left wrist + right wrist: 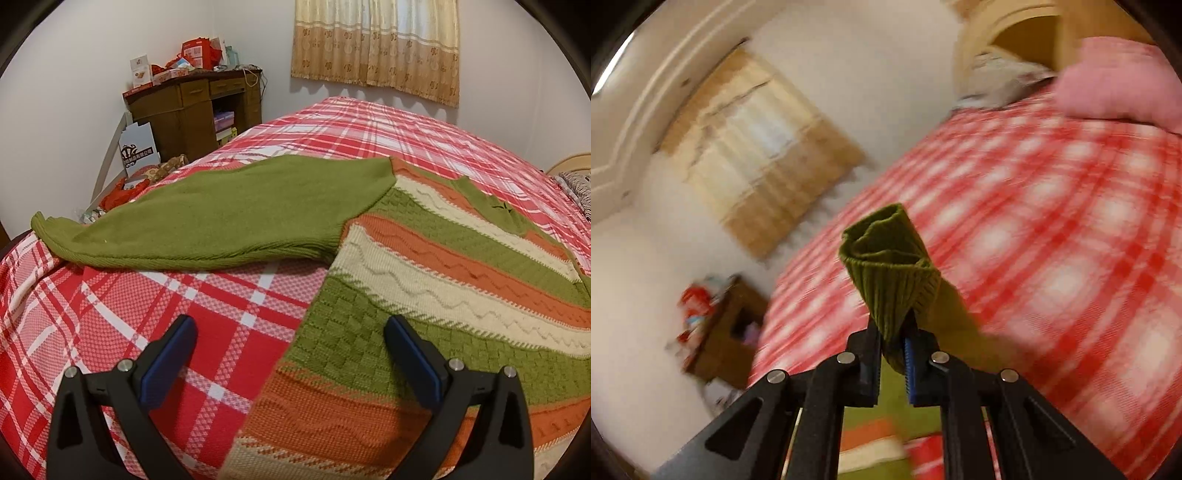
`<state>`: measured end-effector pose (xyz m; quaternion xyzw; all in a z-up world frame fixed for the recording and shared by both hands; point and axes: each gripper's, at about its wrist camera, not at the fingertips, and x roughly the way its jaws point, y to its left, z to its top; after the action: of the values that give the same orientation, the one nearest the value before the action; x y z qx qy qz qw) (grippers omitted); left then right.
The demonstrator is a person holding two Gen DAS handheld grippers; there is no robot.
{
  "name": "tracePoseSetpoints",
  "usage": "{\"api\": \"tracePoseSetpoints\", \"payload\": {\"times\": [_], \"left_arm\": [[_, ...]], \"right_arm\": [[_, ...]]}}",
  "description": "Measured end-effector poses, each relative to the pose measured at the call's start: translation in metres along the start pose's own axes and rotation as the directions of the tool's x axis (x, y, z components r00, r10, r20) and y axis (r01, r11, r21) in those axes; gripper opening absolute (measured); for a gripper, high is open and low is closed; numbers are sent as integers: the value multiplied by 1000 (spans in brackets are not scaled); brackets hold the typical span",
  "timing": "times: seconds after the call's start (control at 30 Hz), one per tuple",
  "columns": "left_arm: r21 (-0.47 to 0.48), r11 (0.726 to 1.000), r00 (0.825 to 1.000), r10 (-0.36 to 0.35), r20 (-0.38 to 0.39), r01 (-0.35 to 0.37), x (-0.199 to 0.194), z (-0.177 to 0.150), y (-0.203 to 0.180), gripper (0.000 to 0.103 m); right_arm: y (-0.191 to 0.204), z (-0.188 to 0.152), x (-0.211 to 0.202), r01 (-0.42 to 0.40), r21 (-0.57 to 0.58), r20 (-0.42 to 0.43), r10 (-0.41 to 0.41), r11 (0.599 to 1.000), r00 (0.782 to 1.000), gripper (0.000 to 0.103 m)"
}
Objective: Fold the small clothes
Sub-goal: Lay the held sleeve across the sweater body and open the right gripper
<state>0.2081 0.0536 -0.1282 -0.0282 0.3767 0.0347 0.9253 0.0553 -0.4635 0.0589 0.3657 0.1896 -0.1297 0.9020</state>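
A knitted sweater (424, 273) with green, orange and cream stripes lies flat on the red plaid bed (166, 314). Its plain green left sleeve (207, 218) stretches out to the left. My left gripper (290, 332) is open and empty, low over the sweater's lower left edge. In the right wrist view my right gripper (895, 338) is shut on the ribbed green cuff (886, 266) of the other sleeve and holds it up above the bed (1052, 240). That view is blurred by motion.
A brown wooden desk (199, 107) with red boxes stands in the far left corner, with cardboard and clutter on the floor beside it. A curtain (376, 40) hangs behind the bed. A pink pillow (1119, 77) and a wooden headboard (1008, 22) are at the bed's head.
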Motion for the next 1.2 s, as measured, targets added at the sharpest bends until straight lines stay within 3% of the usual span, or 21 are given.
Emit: {"api": "tracePoseSetpoints", "payload": {"times": [0.13,0.3,0.47,0.6,0.7,0.8,0.87,0.9,1.0,1.1,1.17,1.2], "left_arm": [[-1,1000,1000,-4,9,4,-2,-2,0,103],[-3,1000,1000,-10,17,10,-2,-2,1,103],[-8,1000,1000,-20,24,20,-2,-3,3,103],[-12,999,999,-29,31,30,-2,-4,4,103],[-13,999,999,-33,36,34,-2,-4,5,103],[-13,999,999,-35,40,36,-2,-5,5,103],[-12,999,999,-36,41,36,-2,-5,5,103],[-12,999,999,-35,42,35,-2,-5,5,103],[-11,999,998,-33,44,34,-3,-7,4,103],[-11,999,998,-33,44,33,-3,-7,4,103],[-10,999,999,-32,44,32,-3,-7,4,103],[-10,999,999,-31,45,31,-3,-7,4,103]], "right_arm": [[66,-47,59,-124,-43,-145,116,991,983,10],[131,-120,137,-231,-42,-303,208,972,930,10],[181,-184,200,-282,-127,-424,206,951,882,10],[194,-223,246,-302,-155,-490,192,940,850,10],[193,-242,282,-327,-131,-549,206,936,810,13],[200,-261,296,-323,-150,-602,173,934,779,16],[197,-265,295,-350,-116,-620,207,930,757,22],[195,-265,293,-368,-96,-613,236,925,754,27],[192,-255,275,-416,-96,-575,291,904,765,59],[191,-245,260,-460,-97,-531,345,883,774,61],[189,-243,253,-420,-139,-517,296,897,803,61],[190,-247,253,-398,-182,-527,253,899,812,55]]}}
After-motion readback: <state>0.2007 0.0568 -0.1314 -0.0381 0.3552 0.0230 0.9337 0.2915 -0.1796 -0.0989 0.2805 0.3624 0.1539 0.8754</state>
